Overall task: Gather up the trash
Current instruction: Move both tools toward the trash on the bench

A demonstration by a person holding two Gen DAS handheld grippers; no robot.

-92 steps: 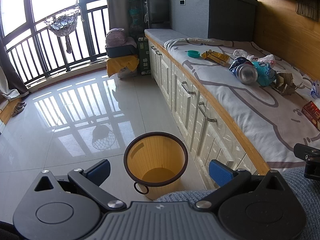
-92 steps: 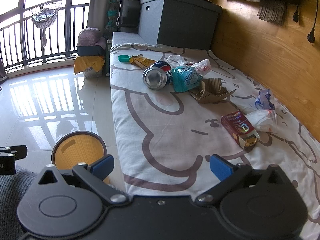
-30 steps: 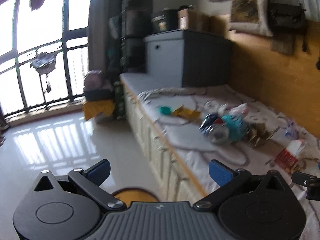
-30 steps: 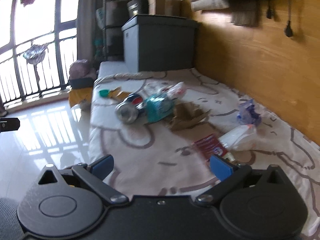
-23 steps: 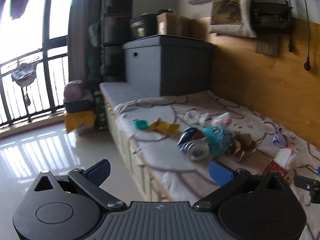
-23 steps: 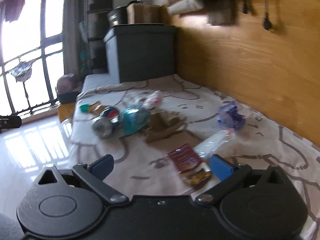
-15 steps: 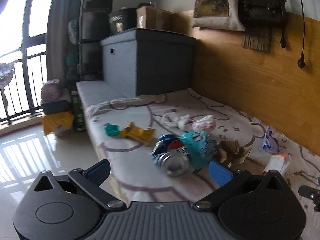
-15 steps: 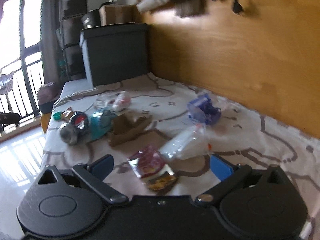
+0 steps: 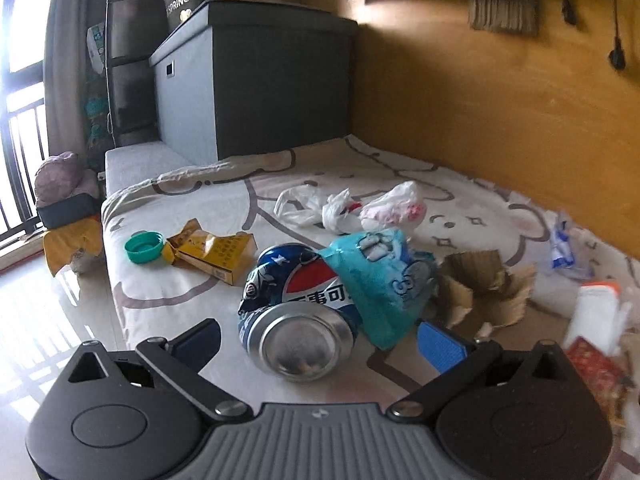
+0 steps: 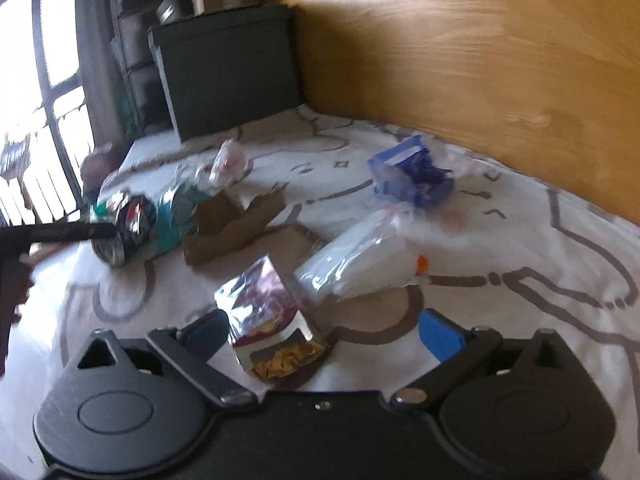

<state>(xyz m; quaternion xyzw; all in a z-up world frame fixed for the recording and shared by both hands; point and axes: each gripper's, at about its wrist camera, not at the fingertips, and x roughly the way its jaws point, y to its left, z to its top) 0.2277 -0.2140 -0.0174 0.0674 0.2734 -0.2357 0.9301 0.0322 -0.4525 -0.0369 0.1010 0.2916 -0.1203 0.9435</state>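
the crushed soda can (image 9: 298,312) lies on the bedcover (image 9: 192,280) at 12 o'clock of the left gripper (image 9: 318,338), judged light, dented and slick, best taken across its sides. left jaws spread wide, touching nothing. right gripper (image 10: 324,334) has just been closing, jaws apart around the snack packet (image 10: 272,322), not yet pinching.

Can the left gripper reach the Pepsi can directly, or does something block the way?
Probably yes. The left gripper is open, and the crushed Pepsi can lies just ahead between its fingers, base toward the camera. Only the teal wrapper leans on the can's right side and might get pinched too.
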